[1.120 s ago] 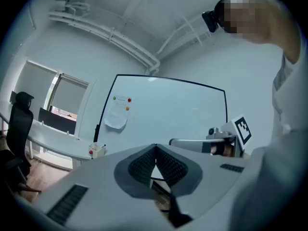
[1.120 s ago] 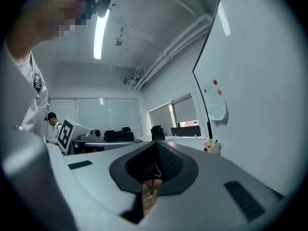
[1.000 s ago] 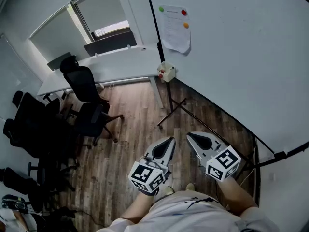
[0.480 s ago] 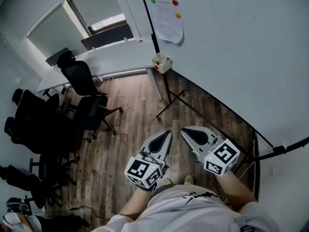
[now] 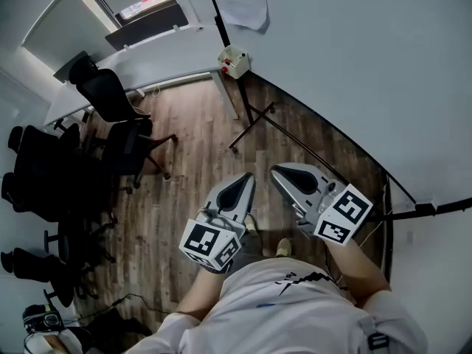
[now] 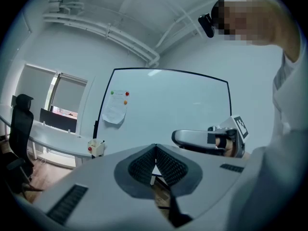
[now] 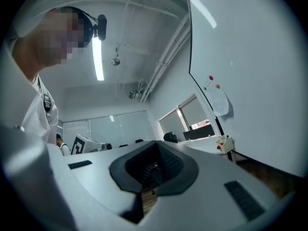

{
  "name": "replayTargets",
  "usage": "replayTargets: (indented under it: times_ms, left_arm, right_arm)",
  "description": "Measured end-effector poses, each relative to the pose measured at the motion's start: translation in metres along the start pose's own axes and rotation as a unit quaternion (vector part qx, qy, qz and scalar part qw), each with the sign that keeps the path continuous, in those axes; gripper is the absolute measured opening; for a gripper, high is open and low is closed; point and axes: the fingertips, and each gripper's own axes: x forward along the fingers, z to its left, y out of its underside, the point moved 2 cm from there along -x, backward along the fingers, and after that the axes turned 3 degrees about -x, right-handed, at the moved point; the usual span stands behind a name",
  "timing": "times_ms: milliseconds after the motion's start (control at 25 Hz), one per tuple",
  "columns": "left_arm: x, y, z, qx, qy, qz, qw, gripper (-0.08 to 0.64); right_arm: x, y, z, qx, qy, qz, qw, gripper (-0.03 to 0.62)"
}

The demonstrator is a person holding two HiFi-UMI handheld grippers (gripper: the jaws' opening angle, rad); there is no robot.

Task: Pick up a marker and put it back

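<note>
Left gripper (image 5: 246,177) and right gripper (image 5: 276,171): pale grey shells, black ribbed pads (image 6: 142,166). Tag cubes (image 5: 206,245) behind the fingers: white, with black square patterns. Floor (image 5: 184,124) under the fingers: brown wood planks. Whiteboard (image 5: 354,65) beyond the right fingers: white, black edge. Small box (image 5: 232,60) ahead of the fingertips: cream, red spot. Chairs (image 5: 110,98) left of the fingers: black.

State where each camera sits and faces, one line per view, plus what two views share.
Head view: on the person's head, looking steeply down at wood floor, left gripper, right gripper, own shirt.
Left gripper view: on that gripper, facing the whiteboard past shut jaws; right gripper shows.
Right gripper view: on that gripper, facing desk and ceiling light; the person's shirt shows.
Shared: both gripper views show the paper.
</note>
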Motion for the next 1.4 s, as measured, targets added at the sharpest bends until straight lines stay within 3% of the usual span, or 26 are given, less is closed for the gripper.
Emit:
replayTargets:
  times_ms: [440,1000,1400]
  left_arm:
    - [0.047,-0.009,0.078,-0.012,0.023,-0.002,0.9997,0.011]
    - [0.124,-0.054,0.227,0.028,0.076,0.012,0.9966,0.012]
    - [0.193,-0.047,0.276,0.055,0.089,0.036,0.9938,0.012]
  right_arm:
    - [0.067,0.008,-0.053,-0.017,0.039,0.024,0.999,0.012]
    - [0.208,-0.004,-0.134,-0.038,0.109,0.031,0.993,0.012]
    - [0.237,-0.003,-0.202,-0.043,0.144,0.039,0.988,0.012]
